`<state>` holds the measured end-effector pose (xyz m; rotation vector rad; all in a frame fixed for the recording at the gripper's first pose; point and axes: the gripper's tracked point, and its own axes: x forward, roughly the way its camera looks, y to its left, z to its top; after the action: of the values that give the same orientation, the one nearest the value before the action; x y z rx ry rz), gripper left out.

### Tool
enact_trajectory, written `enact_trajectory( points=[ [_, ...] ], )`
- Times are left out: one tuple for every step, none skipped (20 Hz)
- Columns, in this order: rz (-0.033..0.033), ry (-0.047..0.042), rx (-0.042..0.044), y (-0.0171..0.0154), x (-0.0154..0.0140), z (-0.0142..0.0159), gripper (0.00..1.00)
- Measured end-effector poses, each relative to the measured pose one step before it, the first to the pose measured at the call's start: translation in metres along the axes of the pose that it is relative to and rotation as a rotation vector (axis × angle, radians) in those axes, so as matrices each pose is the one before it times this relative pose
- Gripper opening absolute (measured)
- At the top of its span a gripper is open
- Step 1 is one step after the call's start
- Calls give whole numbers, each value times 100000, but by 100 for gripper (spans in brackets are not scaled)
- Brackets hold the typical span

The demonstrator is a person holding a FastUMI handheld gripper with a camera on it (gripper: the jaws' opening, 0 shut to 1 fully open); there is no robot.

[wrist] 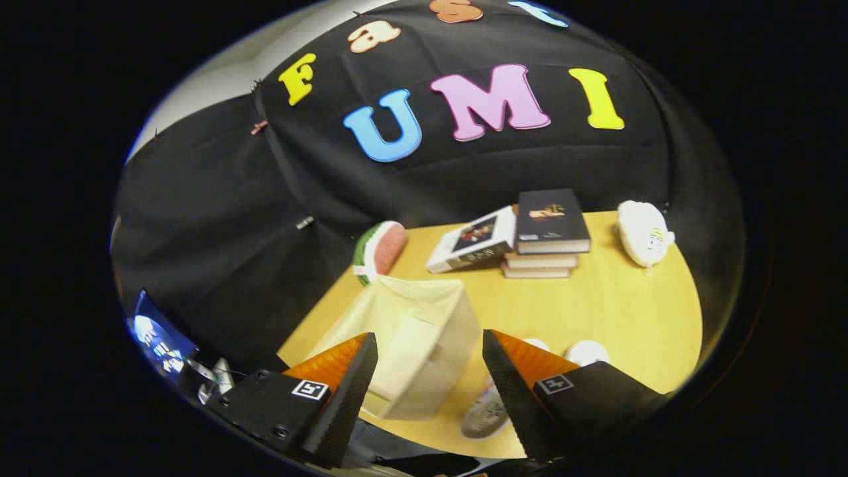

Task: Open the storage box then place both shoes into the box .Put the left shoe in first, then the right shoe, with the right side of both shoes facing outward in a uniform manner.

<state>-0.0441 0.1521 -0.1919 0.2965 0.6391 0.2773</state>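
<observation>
Storage box [414, 344]: cream fabric, sits on the yellow table [623, 311] just ahead of the fingers, showing through the gap between them. Its lid looks down, so I judge the opening step not yet done. The shoes [487, 411] lie beside the box on its right; one sole shows just inside the right finger, and pale rounded bits [586, 351] beyond that finger are probably the second shoe, can't confirm.

Gripper [430, 371]: fingers spread wide, nothing held, hanging above the box.

Risks from here:
- Soft box walls. Pinching the lid edge could buckle or drag the whole box instead of lifting the flap.
- Box sits near the table's left edge; a sideways pull could slide it off.
- Shoes lie touching or nearly touching the box. A lid swinging right could land on them.
- Left/right shoe not distinguishable from here, so wrong order or facing is likely without a closer look.

Further back: stacked books [550, 232], a watermelon-slice toy [379, 250] and a white plush [644, 233], all well clear.
</observation>
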Motion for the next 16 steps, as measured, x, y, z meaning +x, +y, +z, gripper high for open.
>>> enact_trajectory(
  points=[
    [-4310, 3080, -2087, -1724, -255, -1729, 97],
    [-3635, 4266, -1539, -1724, 36, -2224, 98],
    [-2148, 4188, -120, -823, 250, -1982, 98],
    [-1446, 3421, 1046, -788, 409, -1702, 98],
    [-1431, 2287, 639, -599, 472, -1293, 98],
    [-1420, 2902, 579, -562, 638, -1407, 98],
    [-1146, 1892, 243, -427, 739, -1045, 98],
    [-1482, 1764, -397, -453, 799, -894, 98],
    [-1869, 2081, -631, -533, 966, -807, 98],
    [-2002, 1341, -802, -449, 1165, -495, 97],
    [-1147, 1557, -416, -133, 1118, -316, 96],
    [-1157, 1057, 25, -111, 1001, -253, 89],
    [-803, -190, 97, 29, 1043, 111, 83],
    [-1538, 124, -172, -56, 943, 130, 79],
    [-1144, -87, -151, -87, 823, 128, 75],
    [-1665, -732, 30, -58, 809, 327, 67]
  ],
)
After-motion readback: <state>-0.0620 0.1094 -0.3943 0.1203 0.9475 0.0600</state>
